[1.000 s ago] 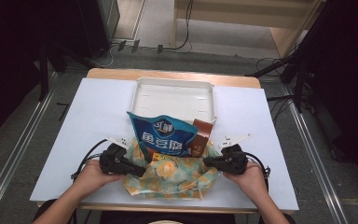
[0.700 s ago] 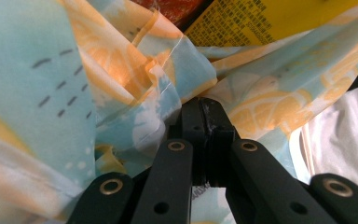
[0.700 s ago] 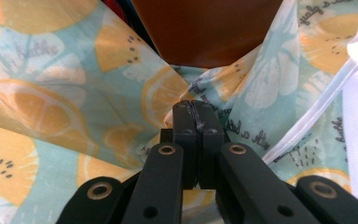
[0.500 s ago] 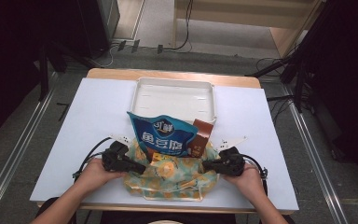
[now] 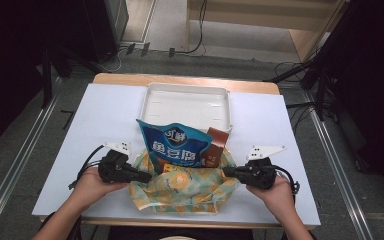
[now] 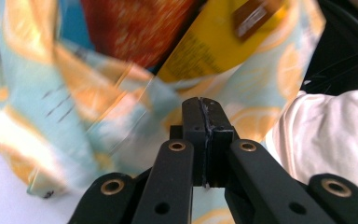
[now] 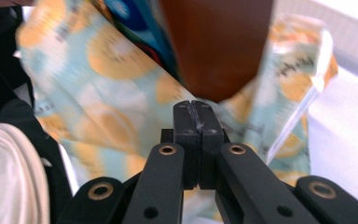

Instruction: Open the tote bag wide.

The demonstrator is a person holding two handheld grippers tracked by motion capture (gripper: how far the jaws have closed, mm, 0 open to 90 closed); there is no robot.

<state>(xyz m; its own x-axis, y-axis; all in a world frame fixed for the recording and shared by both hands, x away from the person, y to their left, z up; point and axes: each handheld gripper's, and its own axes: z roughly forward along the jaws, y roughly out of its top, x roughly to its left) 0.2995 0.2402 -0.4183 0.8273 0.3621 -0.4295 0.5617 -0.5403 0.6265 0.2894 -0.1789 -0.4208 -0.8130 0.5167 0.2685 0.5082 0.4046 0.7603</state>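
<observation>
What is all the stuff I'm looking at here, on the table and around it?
Patterned bag: one, pale blue with orange fruit slices, near table edge, between the two grippers.
Blue snack packet: one, blue with white lettering, standing up out of the bag.
Brown packet: one, brown, in the bag to the right of the blue one.
White tray: one, white, behind the bag.
Table: one, white top with a wooden far edge.
Cables: several, black, on the floor beyond the table.
Left hand-held gripper: one, black, jaws shut on the bag's left edge.
Right hand-held gripper: one, black, jaws shut on the bag's right edge.
</observation>
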